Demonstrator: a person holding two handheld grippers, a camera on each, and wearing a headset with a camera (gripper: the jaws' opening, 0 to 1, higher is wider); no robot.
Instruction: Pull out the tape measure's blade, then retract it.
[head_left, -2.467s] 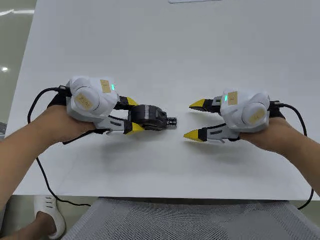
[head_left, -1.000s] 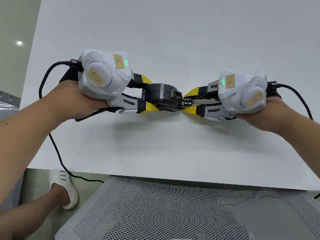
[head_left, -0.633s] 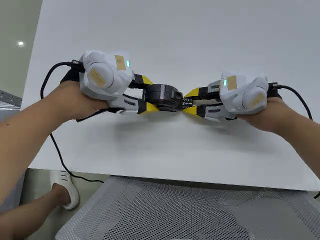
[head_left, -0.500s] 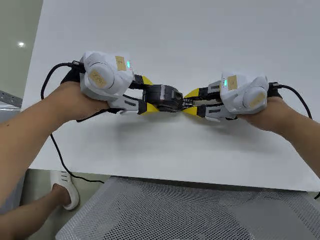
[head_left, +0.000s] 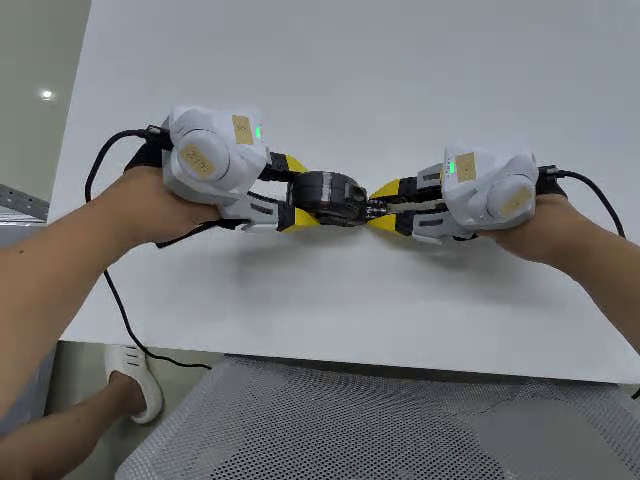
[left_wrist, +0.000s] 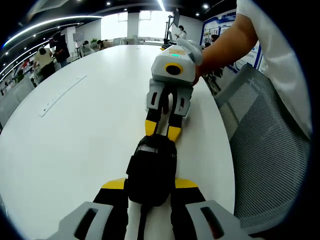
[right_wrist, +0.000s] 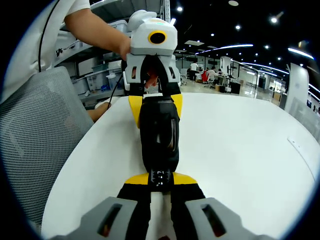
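A black tape measure (head_left: 328, 197) is held just over the white table (head_left: 400, 80), with my left gripper (head_left: 290, 203) shut on its body from the left. In the left gripper view the case (left_wrist: 150, 167) sits between my yellow-tipped jaws (left_wrist: 150, 184). My right gripper (head_left: 385, 207) faces it from the right, shut on the blade's end hook (right_wrist: 160, 177) at the mouth of the case (right_wrist: 159, 132). The right gripper's own tips (right_wrist: 160, 180) pinch that hook. Hardly any blade shows outside the case.
A grey mesh chair (head_left: 380, 420) lies below the table's front edge. Black cables (head_left: 110, 290) trail from both grippers. A long pale strip (left_wrist: 62, 92) lies far off on the table. People stand in the background hall.
My right gripper has moved left to the tape measure and shut on its end hook. Over the last second both grippers have hardly moved.
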